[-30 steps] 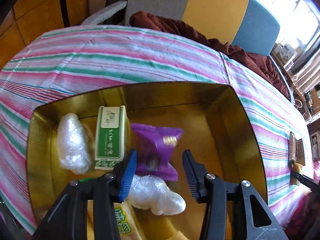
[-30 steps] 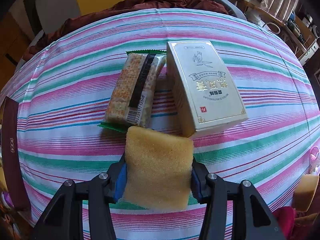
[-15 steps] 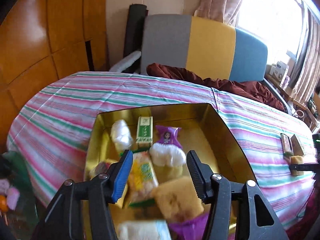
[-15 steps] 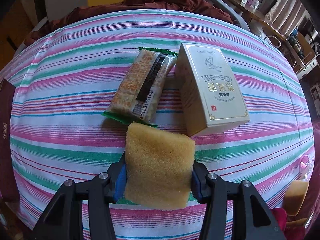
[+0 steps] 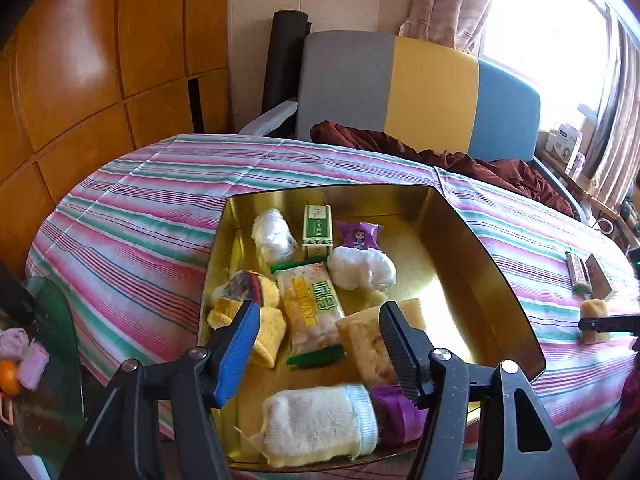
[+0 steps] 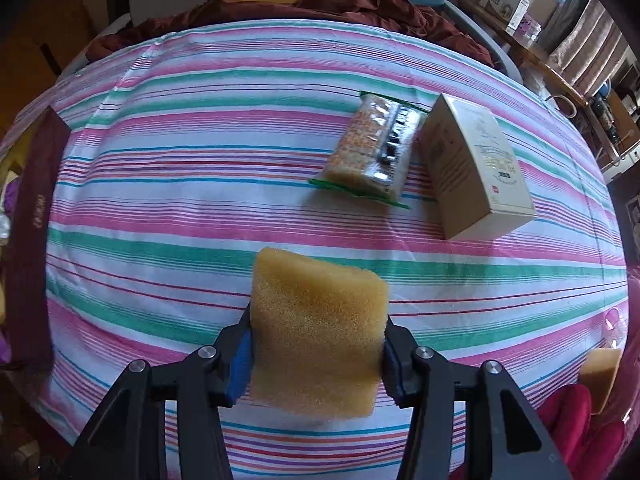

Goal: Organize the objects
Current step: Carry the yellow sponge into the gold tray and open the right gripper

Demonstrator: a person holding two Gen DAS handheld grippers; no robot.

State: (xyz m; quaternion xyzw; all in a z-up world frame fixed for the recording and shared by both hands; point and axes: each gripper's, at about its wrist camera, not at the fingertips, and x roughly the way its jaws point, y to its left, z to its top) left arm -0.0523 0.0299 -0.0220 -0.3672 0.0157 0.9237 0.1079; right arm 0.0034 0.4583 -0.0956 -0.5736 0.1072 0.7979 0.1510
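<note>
Pinching a sponge above the striped table, your right tool hangs near the box; your left tool, empty, is opening over the tin.

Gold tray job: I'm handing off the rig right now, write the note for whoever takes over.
Left gripper: jaws opening, nothing between them, above the gold tray.
Right gripper: shut on a yellow sponge, over the striped tablecloth.
Done: tray holds two white wrapped bundles, green box, purple packets, cracker packet, yellow socks, another sponge, white sock.
Left: bring the held sponge over; snack bar and beige box lie side by side on the cloth.
</note>
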